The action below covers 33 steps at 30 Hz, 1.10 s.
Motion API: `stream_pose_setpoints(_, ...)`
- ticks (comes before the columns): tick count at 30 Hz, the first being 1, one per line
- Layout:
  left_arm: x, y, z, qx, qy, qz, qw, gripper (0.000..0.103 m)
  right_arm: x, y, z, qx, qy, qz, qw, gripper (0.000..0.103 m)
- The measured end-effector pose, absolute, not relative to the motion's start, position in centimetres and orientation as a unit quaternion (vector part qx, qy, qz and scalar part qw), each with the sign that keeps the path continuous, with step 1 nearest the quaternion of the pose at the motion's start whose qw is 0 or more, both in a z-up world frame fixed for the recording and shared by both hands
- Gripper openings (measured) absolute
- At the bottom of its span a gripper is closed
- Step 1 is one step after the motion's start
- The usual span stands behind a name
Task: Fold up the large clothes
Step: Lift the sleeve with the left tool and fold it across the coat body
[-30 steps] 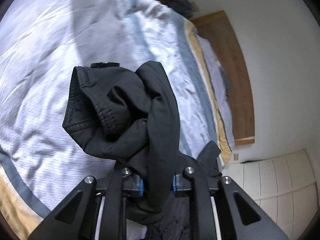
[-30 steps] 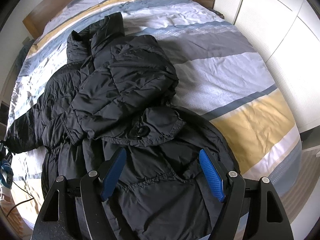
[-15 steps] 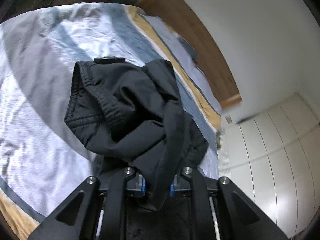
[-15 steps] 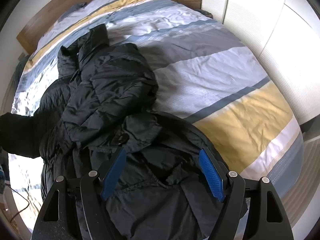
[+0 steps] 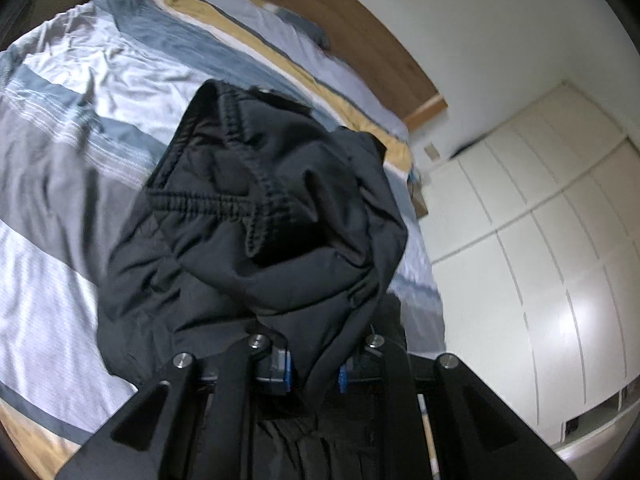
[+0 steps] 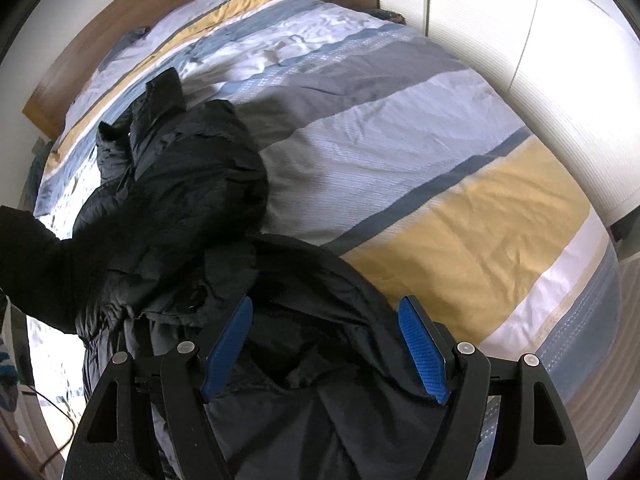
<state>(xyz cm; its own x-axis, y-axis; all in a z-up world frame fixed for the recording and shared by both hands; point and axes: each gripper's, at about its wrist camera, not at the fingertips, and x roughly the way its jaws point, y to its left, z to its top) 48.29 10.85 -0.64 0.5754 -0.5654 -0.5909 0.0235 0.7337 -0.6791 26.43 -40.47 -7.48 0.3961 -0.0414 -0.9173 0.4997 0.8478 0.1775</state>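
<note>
Striped duvet (image 5: 52,184), wooden headboard (image 5: 360,32) and white wardrobe (image 5: 540,240) fill the left view; the left gripper (image 5: 314,372) clamps one black cuff (image 5: 260,208) held above the bed. Right view: one black jacket (image 6: 180,208) lies on the duvet beneath the right gripper (image 6: 324,352), jaws wide, gripping nothing, angled steeply down

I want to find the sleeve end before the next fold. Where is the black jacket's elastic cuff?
In the left wrist view, the elastic cuff bunches at centre, above the left gripper pinching its fabric, over the striped duvet.
</note>
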Motion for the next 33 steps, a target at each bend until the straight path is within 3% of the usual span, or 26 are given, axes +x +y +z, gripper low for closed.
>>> stream_pose_setpoints(9, 44.9, 1.0, -4.4, -0.258, 0.486, -0.174, 0.817, 0.014, 26.0, -44.4, -9.3, 0.237, 0.524, -0.158, 0.803, 0.075)
stream_pose_setpoints(21, 43.2, -6.1, -10.0, -0.155, 0.543, -0.134, 0.814, 0.014, 25.4, -47.0, -11.3, 0.238, 0.532, -0.158, 0.797, 0.075)
stream_pose_setpoints(25, 43.4, -7.2, -11.1, -0.124, 0.551, -0.129, 0.815, 0.020, 25.7, -46.6, -12.0, 0.231, 0.537, -0.158, 0.796, 0.075)
stream_pose_setpoints(33, 42.7, -9.6, -11.5, -0.079, 0.550, -0.150, 0.818, 0.044, 26.9, -43.6, -11.5, 0.192, 0.543, -0.143, 0.805, 0.075)
